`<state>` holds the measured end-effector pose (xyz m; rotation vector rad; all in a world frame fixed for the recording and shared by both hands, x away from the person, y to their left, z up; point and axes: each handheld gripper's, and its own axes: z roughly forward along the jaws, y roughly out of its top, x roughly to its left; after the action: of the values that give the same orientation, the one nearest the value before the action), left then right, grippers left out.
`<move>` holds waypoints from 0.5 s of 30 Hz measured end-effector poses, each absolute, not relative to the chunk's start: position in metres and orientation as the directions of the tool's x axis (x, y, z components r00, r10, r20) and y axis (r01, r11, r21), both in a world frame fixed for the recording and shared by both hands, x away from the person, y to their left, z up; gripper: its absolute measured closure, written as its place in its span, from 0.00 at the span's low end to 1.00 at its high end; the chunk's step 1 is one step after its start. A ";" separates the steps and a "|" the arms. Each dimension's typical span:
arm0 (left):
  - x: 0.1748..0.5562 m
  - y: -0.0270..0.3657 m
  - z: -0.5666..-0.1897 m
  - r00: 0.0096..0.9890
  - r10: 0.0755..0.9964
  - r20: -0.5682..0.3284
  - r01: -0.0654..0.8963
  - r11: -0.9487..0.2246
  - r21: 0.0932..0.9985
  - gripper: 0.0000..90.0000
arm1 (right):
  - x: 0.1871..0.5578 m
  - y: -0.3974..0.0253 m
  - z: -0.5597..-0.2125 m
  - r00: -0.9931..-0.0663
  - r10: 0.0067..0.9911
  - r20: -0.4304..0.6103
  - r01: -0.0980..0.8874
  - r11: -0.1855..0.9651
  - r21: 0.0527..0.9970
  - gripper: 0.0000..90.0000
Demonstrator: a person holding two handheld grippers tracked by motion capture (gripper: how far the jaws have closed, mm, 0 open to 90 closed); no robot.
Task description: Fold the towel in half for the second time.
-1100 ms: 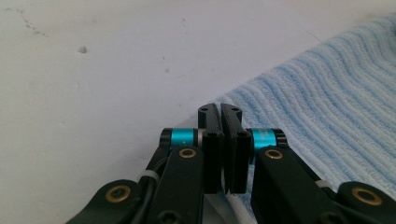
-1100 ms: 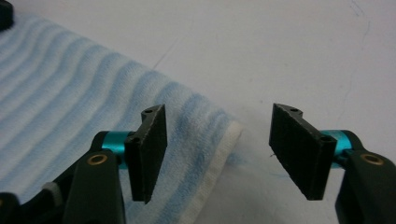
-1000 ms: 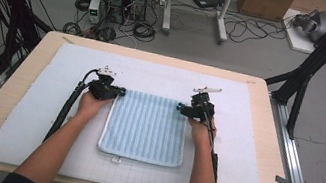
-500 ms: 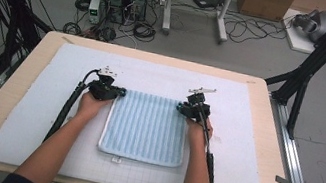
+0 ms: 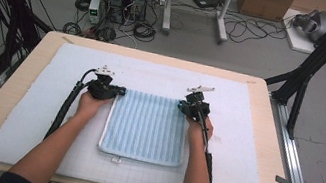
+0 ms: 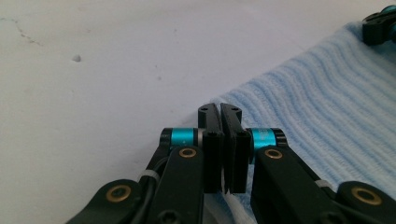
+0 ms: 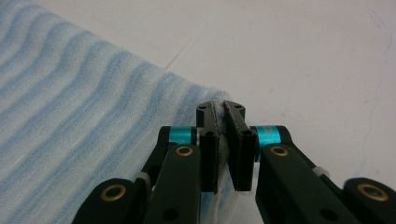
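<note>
Your blue towel [image 5: 147,127] lies flat near the middle of the white mat [image 5: 251,153] on the tabletop [image 5: 35,56], its striped face up. Your left tool [image 5: 119,91] is clamped on the towel's far left corner, and your right tool [image 5: 182,106] is pinched on its far right corner, cloth showing between the jaws. Beyond the towel's far edge the mat runs bare, and wide strips of mat lie open off its left and right edges.
</note>
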<state>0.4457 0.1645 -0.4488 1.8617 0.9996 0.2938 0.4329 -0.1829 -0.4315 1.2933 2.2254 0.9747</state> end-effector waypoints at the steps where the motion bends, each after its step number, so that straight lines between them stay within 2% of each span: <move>1: 0.446 0.165 -0.445 0.636 0.742 -0.211 0.493 -0.181 0.851 0.97 | 0.433 -0.184 -0.430 -0.502 0.865 0.017 0.591 0.329 0.737 0.94; 4: 0.447 0.171 -0.435 0.637 0.738 -0.224 0.449 -0.119 0.886 0.97 | 0.433 -0.187 -0.426 -0.500 0.866 0.011 0.568 0.318 0.759 0.94; 8: 0.451 0.176 -0.426 0.641 0.733 -0.226 0.436 -0.105 0.894 0.97 | 0.433 -0.191 -0.417 -0.489 0.872 0.034 0.540 0.271 0.797 0.94; 15: 0.449 0.179 -0.424 0.648 0.724 -0.238 0.434 -0.094 0.896 0.97 | 0.432 -0.190 -0.410 -0.499 0.866 0.028 0.519 0.273 0.810 0.94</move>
<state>0.4488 0.1794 -0.4242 1.7270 0.9450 0.3162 0.4322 -0.1898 -0.4102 1.2489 2.1270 1.1085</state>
